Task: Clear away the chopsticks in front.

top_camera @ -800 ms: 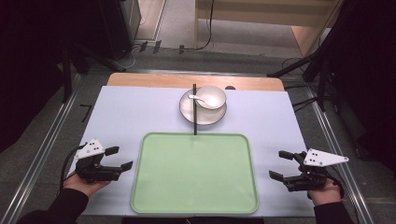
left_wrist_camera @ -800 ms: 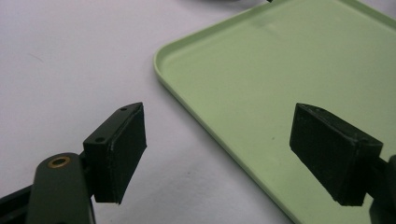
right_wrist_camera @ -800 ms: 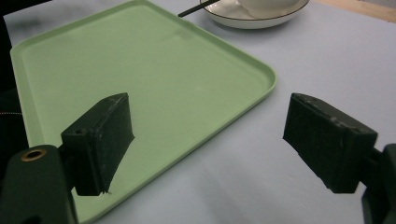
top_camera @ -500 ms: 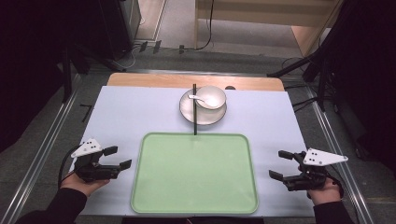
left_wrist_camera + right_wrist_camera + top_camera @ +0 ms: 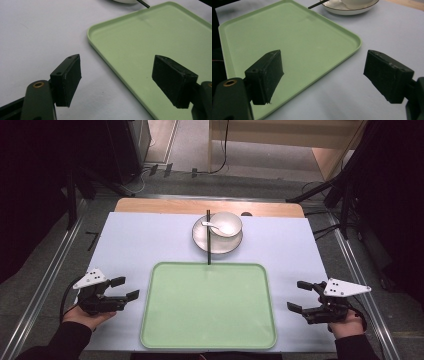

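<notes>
A light green tray [image 5: 165,320] lies empty at the front middle of the table; its rim [image 5: 100,47] and corner [image 5: 355,41] show in both gripper views. Behind it a white bowl [image 5: 227,222] with a white spoon [image 5: 209,225] sits on a white plate [image 5: 202,240]. A black chopstick [image 5: 208,237] rests across the plate toward the tray. My left gripper [image 5: 125,289] is open just left of the tray. My right gripper [image 5: 299,296] is open to the tray's right. Nothing is between either pair of jaws.
A pale sheet [image 5: 140,240] covers the table, with a wooden strip [image 5: 165,206] along the far edge. Metal rails [image 5: 47,270] run down both sides. Dark stands and cables sit on the floor beyond.
The left gripper has shifted slightly left and toward the front. The right gripper has stayed about where it was.
</notes>
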`<state>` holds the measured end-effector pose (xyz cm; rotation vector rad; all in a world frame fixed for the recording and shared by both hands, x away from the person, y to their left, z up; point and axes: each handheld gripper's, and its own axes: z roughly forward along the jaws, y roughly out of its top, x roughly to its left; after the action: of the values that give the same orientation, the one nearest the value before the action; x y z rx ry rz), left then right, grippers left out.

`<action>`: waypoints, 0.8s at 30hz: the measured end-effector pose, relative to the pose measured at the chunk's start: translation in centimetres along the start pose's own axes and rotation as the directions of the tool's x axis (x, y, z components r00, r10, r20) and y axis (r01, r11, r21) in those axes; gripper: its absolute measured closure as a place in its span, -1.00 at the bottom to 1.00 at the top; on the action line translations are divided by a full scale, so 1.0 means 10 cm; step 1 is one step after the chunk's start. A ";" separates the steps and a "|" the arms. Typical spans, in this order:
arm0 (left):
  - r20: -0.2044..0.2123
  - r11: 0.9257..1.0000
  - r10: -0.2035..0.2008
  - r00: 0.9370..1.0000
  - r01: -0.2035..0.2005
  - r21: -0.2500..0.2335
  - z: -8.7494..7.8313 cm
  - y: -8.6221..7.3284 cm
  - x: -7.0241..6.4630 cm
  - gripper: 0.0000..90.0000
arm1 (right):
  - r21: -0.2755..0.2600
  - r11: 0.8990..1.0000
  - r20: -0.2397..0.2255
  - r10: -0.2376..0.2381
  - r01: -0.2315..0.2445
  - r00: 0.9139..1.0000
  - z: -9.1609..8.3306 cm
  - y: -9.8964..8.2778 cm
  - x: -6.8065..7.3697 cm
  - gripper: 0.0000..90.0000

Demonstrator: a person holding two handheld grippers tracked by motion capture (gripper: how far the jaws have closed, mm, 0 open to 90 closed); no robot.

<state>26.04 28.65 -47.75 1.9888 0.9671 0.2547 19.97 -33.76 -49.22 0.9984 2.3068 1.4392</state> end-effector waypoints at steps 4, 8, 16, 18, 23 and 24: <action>-0.001 1.000 0.002 1.000 -0.002 -0.004 -0.01 0.00 0.00 -0.45 | 0.005 1.000 -0.001 -0.004 0.004 1.000 0.00 0.00 0.01 -0.64; 0.015 1.000 0.002 1.000 -0.002 0.005 0.00 0.00 -0.02 -0.40 | 0.005 1.000 0.000 -0.003 0.003 1.000 0.00 0.00 0.01 -0.64; 0.012 1.000 -0.018 1.000 0.018 0.012 0.00 0.01 -0.01 -0.36 | 0.004 1.000 -0.007 -0.005 0.005 1.000 0.00 0.00 0.01 -0.64; 0.013 0.999 -0.032 0.999 0.032 0.015 -0.01 0.03 -0.02 -0.30 | 0.004 1.000 -0.008 -0.007 0.007 1.000 0.00 0.00 0.01 -0.64; 0.022 0.997 -0.058 0.998 0.056 0.057 0.01 0.08 -0.06 -0.25 | 0.004 1.000 -0.007 -0.010 0.010 1.000 0.00 0.00 0.01 -0.64; 0.020 0.996 -0.071 0.997 0.069 0.059 0.02 0.10 -0.07 -0.25 | 0.004 1.000 -0.007 -0.010 0.010 1.000 0.00 0.00 0.01 -0.64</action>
<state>26.20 27.72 -47.00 2.0022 1.0389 0.1674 19.88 -33.67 -49.18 0.9827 2.3170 1.4371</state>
